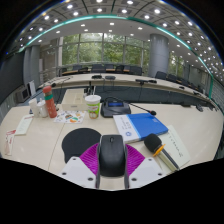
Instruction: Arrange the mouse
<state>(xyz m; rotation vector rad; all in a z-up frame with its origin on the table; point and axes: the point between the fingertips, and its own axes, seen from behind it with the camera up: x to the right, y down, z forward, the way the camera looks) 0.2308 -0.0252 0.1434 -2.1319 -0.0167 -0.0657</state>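
Observation:
A black computer mouse sits between my two fingers, its front end pointing away from me. My gripper is shut on it: the magenta pads press against both of its sides. The mouse is held over the near edge of the pale table. A round black mouse pad lies on the table just left of the fingers, partly hidden behind the left pad.
A blue book on white papers lies ahead to the right, with a yellow and black tool beside the right finger. Beyond are a paper cup, a dark pouch and a red bottle.

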